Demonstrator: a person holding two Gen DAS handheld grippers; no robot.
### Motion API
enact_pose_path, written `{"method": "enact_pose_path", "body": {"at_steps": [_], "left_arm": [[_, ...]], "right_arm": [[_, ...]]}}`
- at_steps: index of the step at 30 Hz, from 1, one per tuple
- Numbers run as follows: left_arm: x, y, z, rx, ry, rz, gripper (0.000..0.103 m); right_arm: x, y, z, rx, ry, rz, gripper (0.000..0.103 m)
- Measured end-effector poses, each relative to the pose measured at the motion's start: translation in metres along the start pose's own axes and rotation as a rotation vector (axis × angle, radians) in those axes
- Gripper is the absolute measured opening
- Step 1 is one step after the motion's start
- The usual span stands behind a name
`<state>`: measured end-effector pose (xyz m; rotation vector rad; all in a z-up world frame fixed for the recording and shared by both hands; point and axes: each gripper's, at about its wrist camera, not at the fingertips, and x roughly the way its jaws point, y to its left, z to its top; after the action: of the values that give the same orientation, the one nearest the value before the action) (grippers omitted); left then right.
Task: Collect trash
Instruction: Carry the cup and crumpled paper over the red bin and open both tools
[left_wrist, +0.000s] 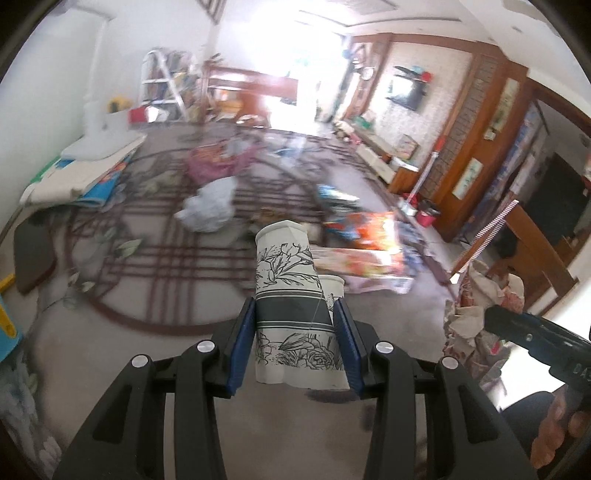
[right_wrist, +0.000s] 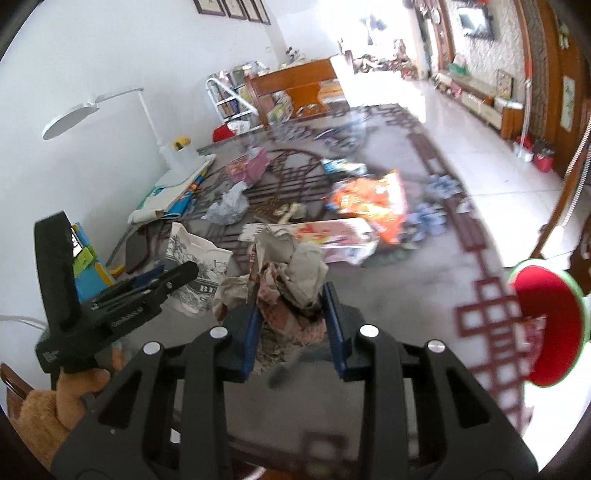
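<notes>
My left gripper (left_wrist: 295, 314) is shut on a squashed white paper cup (left_wrist: 284, 273) with black flower print and a dark band; a second cup rim (left_wrist: 331, 282) shows just behind it. In the right wrist view the same gripper (right_wrist: 177, 277) and cup (right_wrist: 195, 266) sit at the left, held above the table. My right gripper (right_wrist: 291, 299) is shut on a crumpled wad of paper (right_wrist: 291, 269), lifted off the table. The left wrist view shows that wad (left_wrist: 476, 295) at the right edge with the right gripper (left_wrist: 495, 317) behind it.
On the patterned table (right_wrist: 406, 288) lie a white crumpled bag (right_wrist: 229, 208), orange snack packets (right_wrist: 373, 203), a flat flower-printed box (right_wrist: 332, 236) and a pink packet (right_wrist: 251, 166). A white lamp (right_wrist: 92, 110) stands at the table's left. A red round cushion (right_wrist: 546, 325) is at the right.
</notes>
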<state>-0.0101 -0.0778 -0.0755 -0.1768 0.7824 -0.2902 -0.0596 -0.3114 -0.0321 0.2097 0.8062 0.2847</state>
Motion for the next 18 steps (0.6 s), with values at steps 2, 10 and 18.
{"method": "enact_pose_path", "body": {"at_steps": [2, 10, 18], "left_arm": [[-0.002, -0.017, -0.001, 0.013, 0.007, -0.033, 0.04], [0.008, -0.083, -0.008, 0.078, 0.059, -0.136, 0.04], [0.021, -0.134, -0.016, 0.127, 0.11, -0.198, 0.04]], "right_arm": [[-0.016, -0.012, -0.002, 0.005, -0.017, -0.022, 0.032], [-0.065, -0.073, -0.004, 0.096, -0.099, -0.097, 0.032], [-0.093, -0.133, -0.018, 0.238, -0.16, -0.164, 0.032]]}}
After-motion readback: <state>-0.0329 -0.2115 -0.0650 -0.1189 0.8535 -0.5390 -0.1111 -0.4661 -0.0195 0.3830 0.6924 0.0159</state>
